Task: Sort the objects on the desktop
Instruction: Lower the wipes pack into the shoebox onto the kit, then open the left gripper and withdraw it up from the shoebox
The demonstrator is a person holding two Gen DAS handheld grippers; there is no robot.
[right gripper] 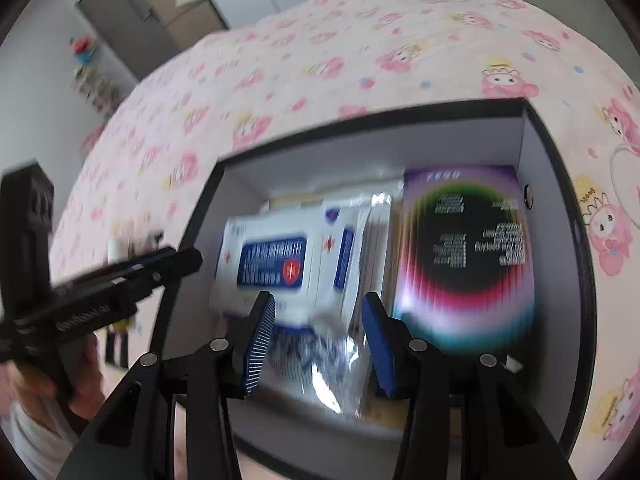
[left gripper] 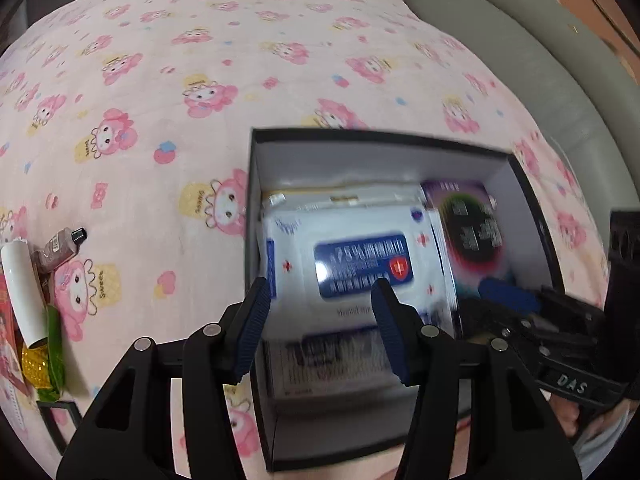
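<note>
Box (left gripper: 256, 152) holds one wipes pack (left gripper: 352, 264), one purple carton (left gripper: 468, 224) at three o'clock; left gripper (left gripper: 320, 320) and right gripper (right gripper: 318, 332) gape wide, empty.

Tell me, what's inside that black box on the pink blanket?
The black box holds a white wet-wipes pack and a purple rainbow-ringed carton. Other packets lie beneath the wipes, mostly covered.

Pink cartoon bedsheet (left gripper: 168, 80), grey sofa (left gripper: 520, 52).
</note>
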